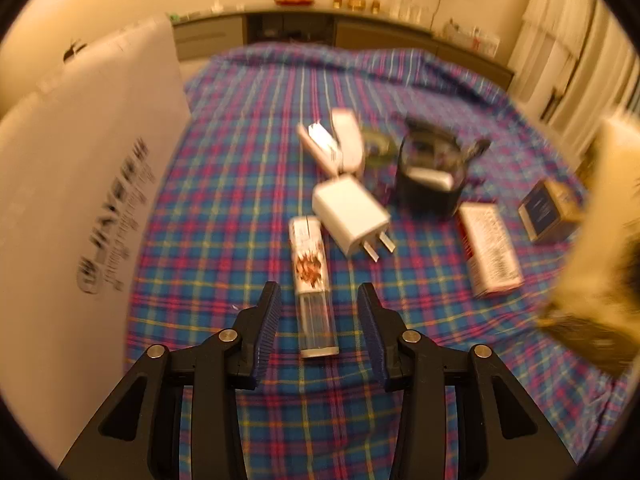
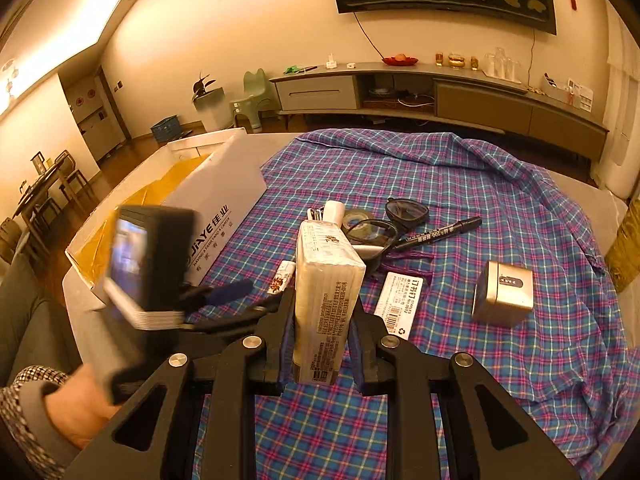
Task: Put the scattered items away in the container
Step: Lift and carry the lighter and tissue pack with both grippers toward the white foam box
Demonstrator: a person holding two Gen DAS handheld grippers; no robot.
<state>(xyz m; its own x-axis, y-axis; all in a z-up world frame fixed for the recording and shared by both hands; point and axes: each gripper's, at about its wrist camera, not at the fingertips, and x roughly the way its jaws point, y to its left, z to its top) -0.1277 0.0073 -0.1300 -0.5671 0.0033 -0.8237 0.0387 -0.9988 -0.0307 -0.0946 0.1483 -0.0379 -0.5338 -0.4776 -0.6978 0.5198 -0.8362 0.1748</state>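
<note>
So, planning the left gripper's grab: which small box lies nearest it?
The slim clear-ended box pointing between the open left gripper fingers; the staples box lies farther right.

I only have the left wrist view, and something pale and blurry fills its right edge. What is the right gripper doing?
Observer: The right gripper is shut on a cream wrapped pack, held upright.
Operator: Is the white box open? I only see its side wall.
Observer: Yes, the white box is open at the top, and its inside shows yellow.
Operator: The pile past the charger is too blurred to read. What is in it?
Observer: A black marker lies beside a pair of glasses.
</note>
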